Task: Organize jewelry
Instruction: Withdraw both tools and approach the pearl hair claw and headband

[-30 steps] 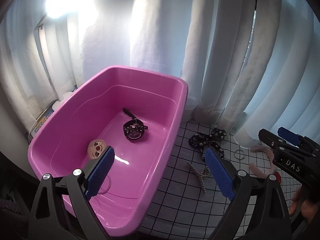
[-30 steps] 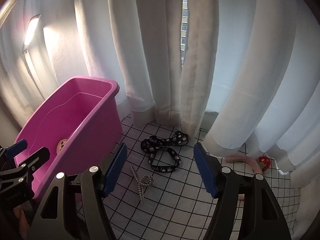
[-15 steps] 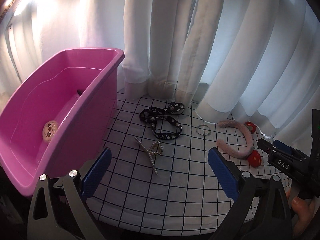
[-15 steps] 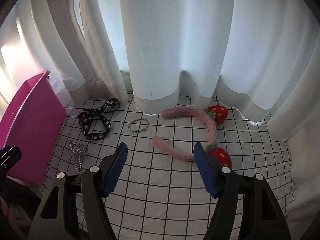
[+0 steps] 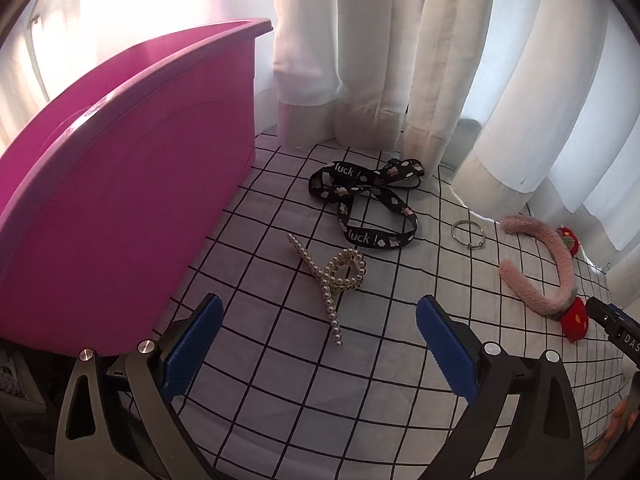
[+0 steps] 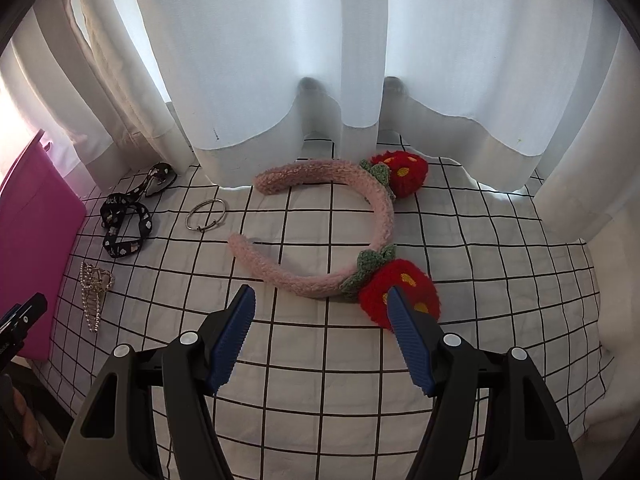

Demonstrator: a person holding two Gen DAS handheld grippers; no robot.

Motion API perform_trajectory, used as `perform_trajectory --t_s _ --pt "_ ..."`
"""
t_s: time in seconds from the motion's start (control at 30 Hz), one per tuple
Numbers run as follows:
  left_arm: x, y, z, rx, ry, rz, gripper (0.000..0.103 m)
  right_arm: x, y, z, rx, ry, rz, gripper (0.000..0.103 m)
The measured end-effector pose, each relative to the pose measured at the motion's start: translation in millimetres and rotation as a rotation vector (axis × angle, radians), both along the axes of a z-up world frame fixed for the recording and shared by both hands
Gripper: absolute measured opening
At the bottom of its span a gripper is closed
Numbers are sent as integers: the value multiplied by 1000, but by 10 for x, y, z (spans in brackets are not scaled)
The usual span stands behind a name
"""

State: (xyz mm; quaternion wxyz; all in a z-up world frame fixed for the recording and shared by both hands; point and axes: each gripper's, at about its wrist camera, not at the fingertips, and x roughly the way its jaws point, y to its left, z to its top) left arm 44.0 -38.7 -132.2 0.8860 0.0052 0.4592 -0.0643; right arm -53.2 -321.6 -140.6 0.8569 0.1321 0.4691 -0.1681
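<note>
Pink bin left, headband before right tool

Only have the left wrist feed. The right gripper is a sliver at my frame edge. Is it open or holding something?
Observer: Open and empty. The right gripper has its jaws spread wide above the checked cloth.
Operator: Lined up on what?
Observer: The pink headband. Its near arm lies just ahead of the fingertips.
Operator: Touching it?
Observer: The right-hand finger overlaps the near red strawberry in the picture. I can't tell if they're in contact.
</note>
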Motion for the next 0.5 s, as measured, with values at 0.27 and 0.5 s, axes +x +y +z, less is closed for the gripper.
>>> perform_trajectory --t_s 0.27,0.5 --pt "285 -110 -440 4 99 24 95 173 -207 -169 11 16 3 65" --pt "414 -134 -629 54 115 49 95 335 -350 -195 15 7 1 65"
